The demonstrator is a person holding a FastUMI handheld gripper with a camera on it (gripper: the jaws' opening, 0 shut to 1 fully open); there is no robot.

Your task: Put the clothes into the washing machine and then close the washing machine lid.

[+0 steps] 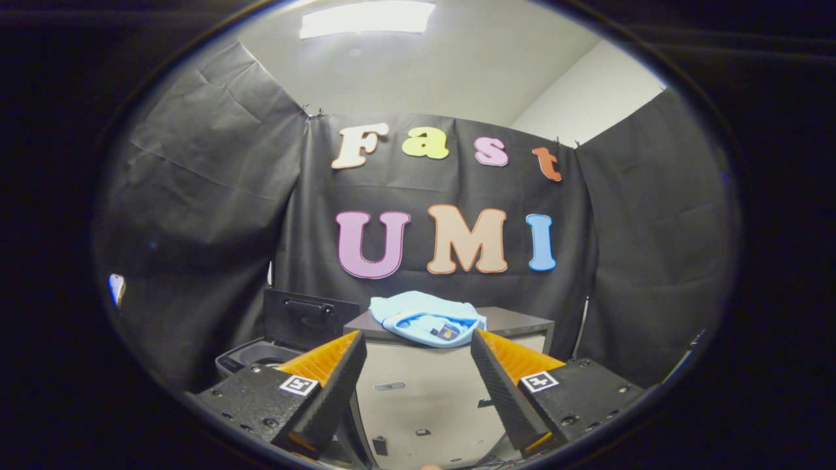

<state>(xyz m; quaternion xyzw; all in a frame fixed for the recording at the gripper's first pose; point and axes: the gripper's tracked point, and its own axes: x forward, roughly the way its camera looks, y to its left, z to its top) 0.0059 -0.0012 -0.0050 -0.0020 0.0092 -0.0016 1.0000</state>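
Light blue folded garment lies on a grey cabinet's top surface, beyond the tool, whose fingers are spread wide and hold nothing. The washing machine sits beside it, lid raised. Best approach: advance level, straddle a thick fold, then pinch firmly.

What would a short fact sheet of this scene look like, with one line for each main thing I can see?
clothes: light blue garment, folded in a heap on top of a grey-topped cabinet
washing machine: dark top-loader, beside the cabinet, low behind one finger
lid: raised, standing upright at the back of the machine
tool: fingers spread wide, holding nothing
position: garment lies beyond the fingers, seen in the gap between them
task state: clothes not yet picked up, lid not yet closed
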